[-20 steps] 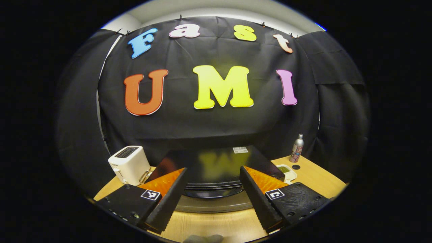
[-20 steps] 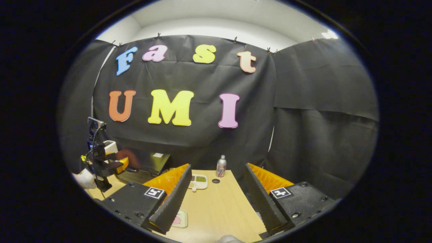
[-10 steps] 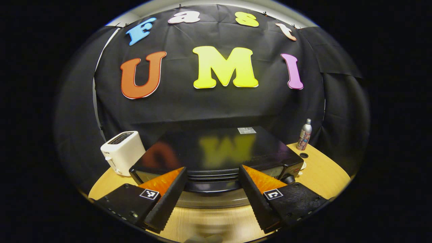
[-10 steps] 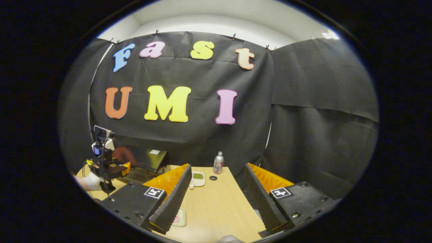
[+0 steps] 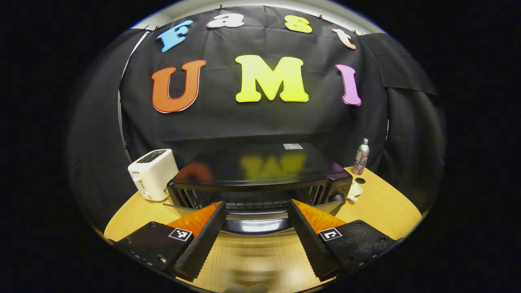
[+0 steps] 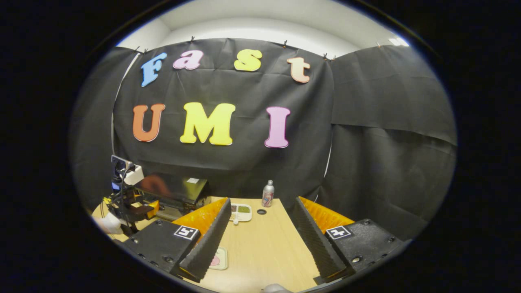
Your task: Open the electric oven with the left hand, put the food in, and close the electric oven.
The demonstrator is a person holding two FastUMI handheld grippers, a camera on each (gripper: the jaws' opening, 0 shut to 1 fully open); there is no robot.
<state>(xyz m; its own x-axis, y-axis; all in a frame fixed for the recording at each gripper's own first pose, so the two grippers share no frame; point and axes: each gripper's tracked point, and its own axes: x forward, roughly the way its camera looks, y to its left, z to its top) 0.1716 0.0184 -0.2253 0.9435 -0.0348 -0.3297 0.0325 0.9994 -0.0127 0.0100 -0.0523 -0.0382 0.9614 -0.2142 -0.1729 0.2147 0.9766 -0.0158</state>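
Note:
The black electric oven point(image 5: 260, 169) stands in front of me in the left gripper view. Its glass door point(image 5: 179, 209) is tilted partway down, and wire racks show inside. The door's handle point(image 5: 254, 226) lies crosswise between the fingers of my left gripper point(image 5: 256, 203), whose jaws stand wide apart. A white tray of food point(image 6: 240, 211) rests on the table right of the oven point(image 6: 179, 191). My right gripper point(image 6: 262, 200) hovers open over the table with nothing in it. In the right gripper view the left gripper point(image 6: 136, 207) and a gloved hand point(image 6: 106, 224) are at the oven's front.
A white toaster point(image 5: 152, 179) stands left of the oven. A metal bottle point(image 5: 360, 156) and its dark cap point(image 5: 360, 180) are at the back right. A small plate with something pink point(image 6: 220, 258) lies under my right gripper. The wooden table point(image 6: 264, 248) stretches ahead.
The oven door has swung from shut to partway down, with its handle staying between my left fingers, so the racks now show. The right gripper has barely moved.

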